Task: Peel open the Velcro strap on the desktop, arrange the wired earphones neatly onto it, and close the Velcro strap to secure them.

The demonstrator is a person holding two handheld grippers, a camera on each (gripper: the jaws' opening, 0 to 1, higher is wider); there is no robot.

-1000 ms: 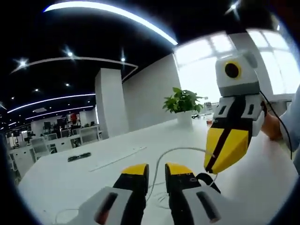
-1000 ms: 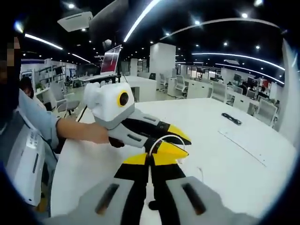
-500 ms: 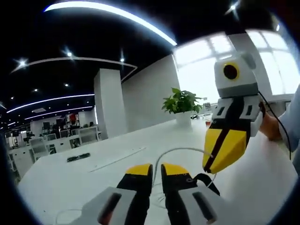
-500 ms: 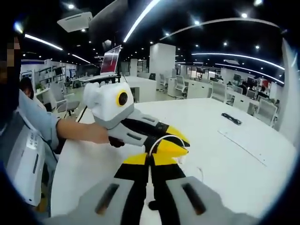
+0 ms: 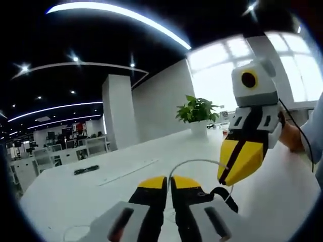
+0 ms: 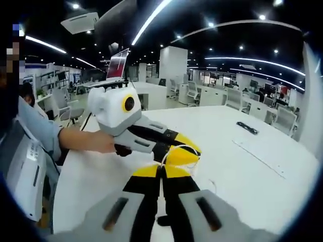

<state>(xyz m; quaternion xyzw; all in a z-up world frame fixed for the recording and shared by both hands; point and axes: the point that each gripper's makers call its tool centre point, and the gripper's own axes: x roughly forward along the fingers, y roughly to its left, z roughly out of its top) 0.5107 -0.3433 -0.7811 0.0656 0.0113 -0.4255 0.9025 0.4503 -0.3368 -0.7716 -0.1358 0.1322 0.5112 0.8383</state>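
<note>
Both tongs, left (image 5: 167,180) and right (image 6: 161,170), are pressed together on the thin white cable (image 5: 194,162), looping toward one o'clock above the desk (image 5: 75,194). It looks light and limp, likely to slip, so hold near the coil.

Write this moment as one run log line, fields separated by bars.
left gripper: shut on earphone cable | right gripper: shut on earphone cable | cable arcs between both above white desk

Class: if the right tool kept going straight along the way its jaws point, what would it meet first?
Most likely the left tool, whose yellow tips sit just ahead of the right tool, with the white earphone cable looped there. Depth is uncertain; they may already touch.
</note>
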